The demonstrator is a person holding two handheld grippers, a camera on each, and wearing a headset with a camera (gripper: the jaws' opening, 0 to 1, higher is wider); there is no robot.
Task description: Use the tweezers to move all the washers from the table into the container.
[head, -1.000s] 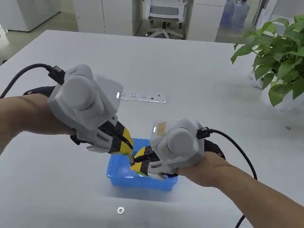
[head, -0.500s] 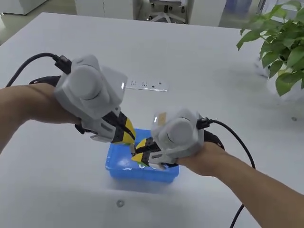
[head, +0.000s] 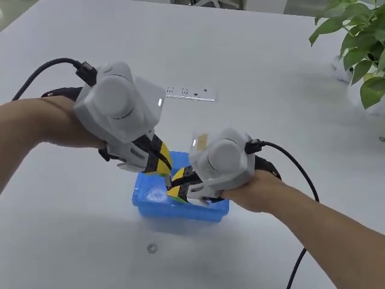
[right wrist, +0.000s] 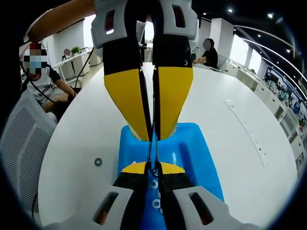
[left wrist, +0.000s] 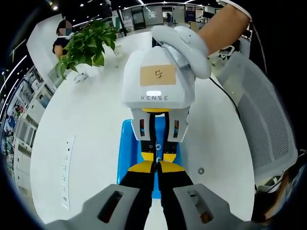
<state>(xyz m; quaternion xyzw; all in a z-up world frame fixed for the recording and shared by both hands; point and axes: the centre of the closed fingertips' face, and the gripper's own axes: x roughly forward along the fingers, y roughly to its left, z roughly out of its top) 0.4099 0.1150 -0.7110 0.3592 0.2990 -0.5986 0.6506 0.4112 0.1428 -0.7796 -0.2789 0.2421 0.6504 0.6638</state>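
Across the whole head view, a white counter [head: 271, 90], carrying everything else. At 2 o'clock on it, by the far edge, a leafy green plant [head: 361, 42].

From 9 o'clock, the left tool [head: 163, 170]: grey body, black jaws tipped yellow, slanting down toward 5 o'clock over the container. From 4 o'clock, the right tool [head: 175, 191]: same build, aimed toward 10 o'clock, meeting the left one nearly tip to tip. Both pairs of jaws pressed almost together, with no more than a narrow slit between them.

Under the tips, at 6 o'clock from the centre of the head view, a blue container [head: 180, 212]: shallow, rectangular, standing flat on the counter. At 12 o'clock from it, well apart, a flat white power strip [head: 189, 93].

Seen in the right gripper view, thin dark tweezers [right wrist: 151, 153], running from between the right tool's yellow tips at 6 o'clock straight up into the slit of the left tool's jaws at 12 o'clock, above the container. Pinched at one end by the right tool, clamped along the legs by the left. Nothing visible between the tweezers' legs.

Inside the container, glimpsed between the black shanks of the right tool, small silver washers [right wrist: 154, 184], at least two, lying on the blue floor. On the bare counter, a loose washer [head: 151, 247], at 7 o'clock from the container and near it, not touching.
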